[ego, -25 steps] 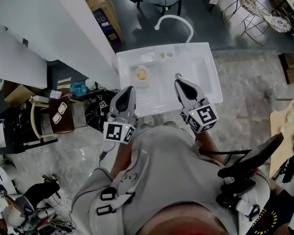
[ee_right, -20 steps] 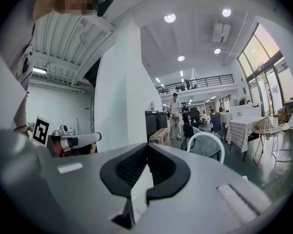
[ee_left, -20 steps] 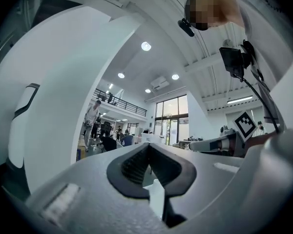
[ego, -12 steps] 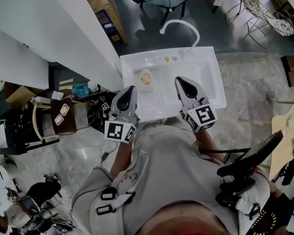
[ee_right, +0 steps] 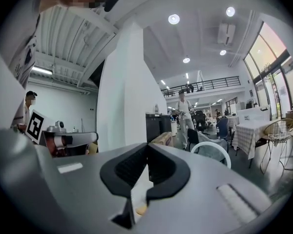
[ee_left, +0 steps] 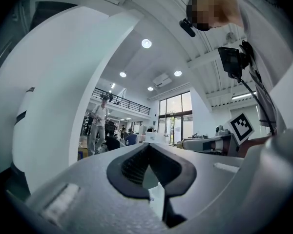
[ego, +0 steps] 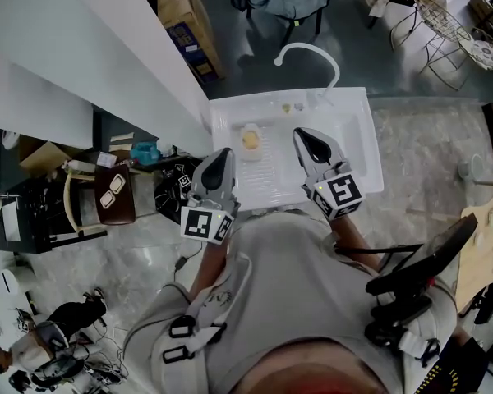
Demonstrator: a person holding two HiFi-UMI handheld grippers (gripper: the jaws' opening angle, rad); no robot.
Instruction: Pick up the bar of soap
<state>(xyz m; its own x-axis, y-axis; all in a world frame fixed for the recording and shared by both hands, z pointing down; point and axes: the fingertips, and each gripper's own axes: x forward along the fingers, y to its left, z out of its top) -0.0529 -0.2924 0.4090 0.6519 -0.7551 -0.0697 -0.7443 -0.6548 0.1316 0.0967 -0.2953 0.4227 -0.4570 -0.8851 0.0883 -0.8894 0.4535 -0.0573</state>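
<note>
The left gripper (ego: pixel 221 154) and right gripper (ego: pixel 302 138) are hovering over the sink (ego: pixel 357 150), fingers closed and empty, seemingly lining up on the soap (ego: pixel 251 139).

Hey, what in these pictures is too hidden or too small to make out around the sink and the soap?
Bar of soap: head view, too small to show shape or wetness.
Two small items by the faucet: head view, too small to name.
Sink front edge: head view, partly covered by the left tongs and right tongs.
</note>
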